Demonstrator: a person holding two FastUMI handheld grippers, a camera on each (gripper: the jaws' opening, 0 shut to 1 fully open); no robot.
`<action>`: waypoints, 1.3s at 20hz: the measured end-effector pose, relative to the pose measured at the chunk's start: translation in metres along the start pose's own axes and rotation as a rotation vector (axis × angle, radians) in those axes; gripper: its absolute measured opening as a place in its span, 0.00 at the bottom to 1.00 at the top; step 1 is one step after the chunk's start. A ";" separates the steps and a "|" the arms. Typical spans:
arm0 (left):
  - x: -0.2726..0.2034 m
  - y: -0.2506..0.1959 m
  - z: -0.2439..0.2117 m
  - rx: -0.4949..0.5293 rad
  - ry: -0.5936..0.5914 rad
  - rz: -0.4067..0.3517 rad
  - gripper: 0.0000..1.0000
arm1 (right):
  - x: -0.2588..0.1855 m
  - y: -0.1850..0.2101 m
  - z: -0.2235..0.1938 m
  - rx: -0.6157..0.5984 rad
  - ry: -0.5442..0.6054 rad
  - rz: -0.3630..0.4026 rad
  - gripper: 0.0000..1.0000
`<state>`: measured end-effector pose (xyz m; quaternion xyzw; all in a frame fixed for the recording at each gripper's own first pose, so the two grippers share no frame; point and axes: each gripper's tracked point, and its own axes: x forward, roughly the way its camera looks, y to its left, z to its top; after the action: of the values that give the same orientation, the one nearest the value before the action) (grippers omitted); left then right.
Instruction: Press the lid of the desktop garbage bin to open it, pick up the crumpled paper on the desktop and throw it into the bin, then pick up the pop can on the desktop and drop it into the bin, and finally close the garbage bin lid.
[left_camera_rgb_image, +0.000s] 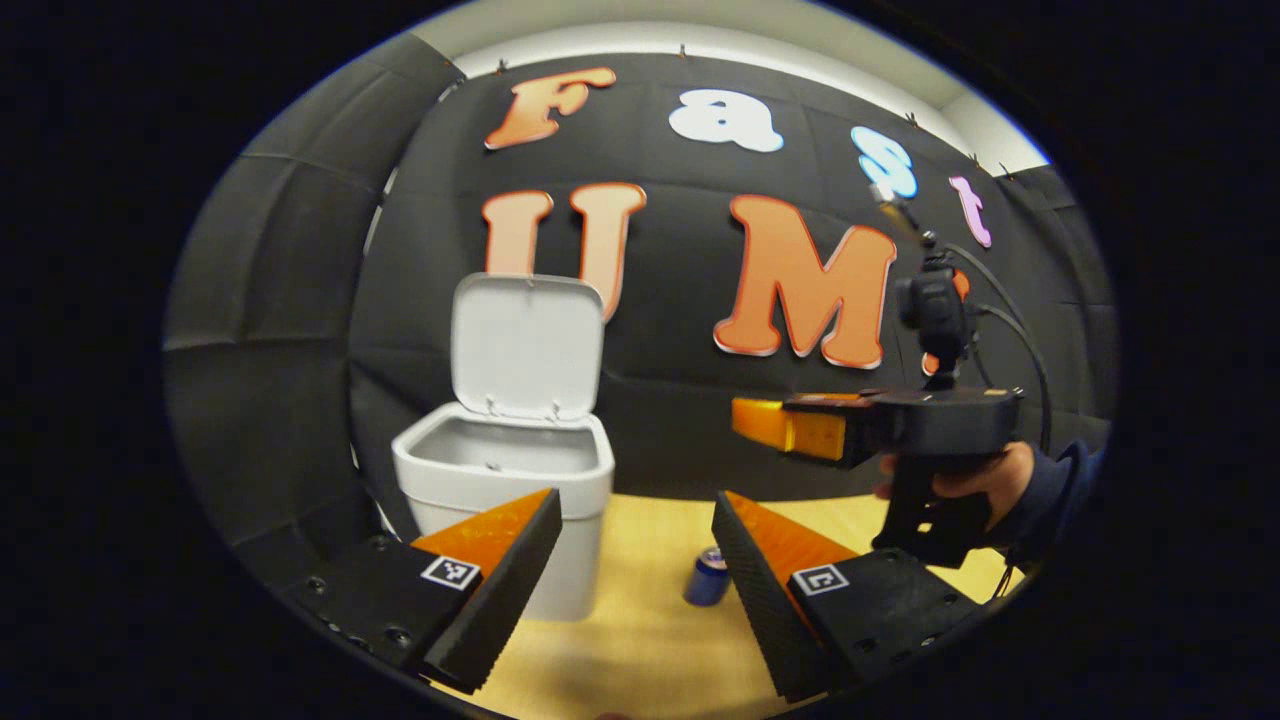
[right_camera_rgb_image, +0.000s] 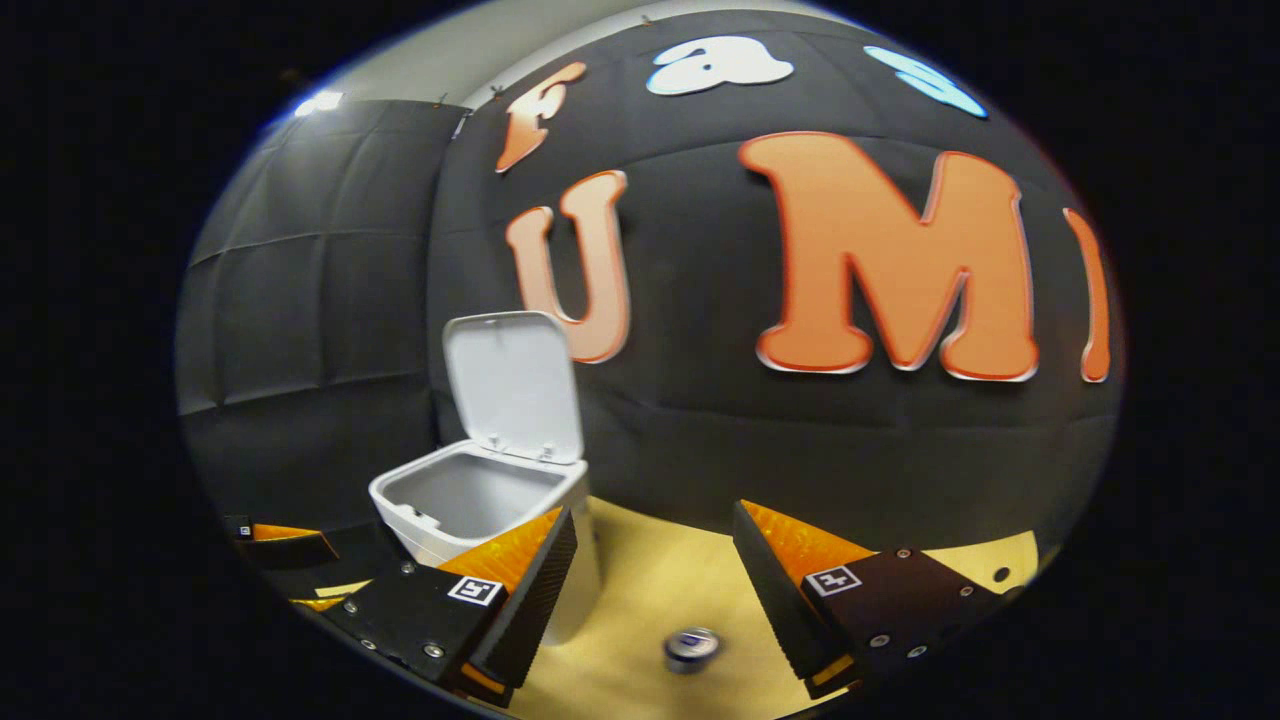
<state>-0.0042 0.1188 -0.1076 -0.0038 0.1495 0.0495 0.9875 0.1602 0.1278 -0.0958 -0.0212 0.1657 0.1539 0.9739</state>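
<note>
The table (left_camera_rgb_image: 650, 640) carries my white bin (left_camera_rgb_image: 505, 480) with its lid (left_camera_rgb_image: 527, 345) standing upright and open; I cannot see to its bottom. My left tongs (left_camera_rgb_image: 635, 570) and right tongs (right_camera_rgb_image: 650, 590) both gape wide, holding nothing. The pop can (left_camera_rgb_image: 708, 578) stands just beside the bin, partly hidden behind a left finger.

Two fisheye views from above the desk (left_camera_rgb_image: 650, 620), facing the wall, both sharing the open bin (left_camera_rgb_image: 505, 470) and can (left_camera_rgb_image: 708, 577).
</note>
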 end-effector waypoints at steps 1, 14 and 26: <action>0.010 -0.010 -0.005 -0.001 0.016 -0.022 0.98 | -0.011 -0.019 -0.007 -0.023 0.010 -0.037 0.94; 0.171 -0.073 -0.207 0.156 0.302 -0.088 0.99 | -0.115 -0.129 -0.035 -0.017 0.054 -0.309 0.94; 0.223 -0.083 -0.185 0.114 0.243 -0.079 0.81 | -0.140 -0.171 -0.048 -0.006 0.107 -0.424 0.94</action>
<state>0.1620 0.0535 -0.3505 0.0405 0.2705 0.0009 0.9619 0.0719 -0.0800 -0.0963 -0.0664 0.2085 -0.0550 0.9742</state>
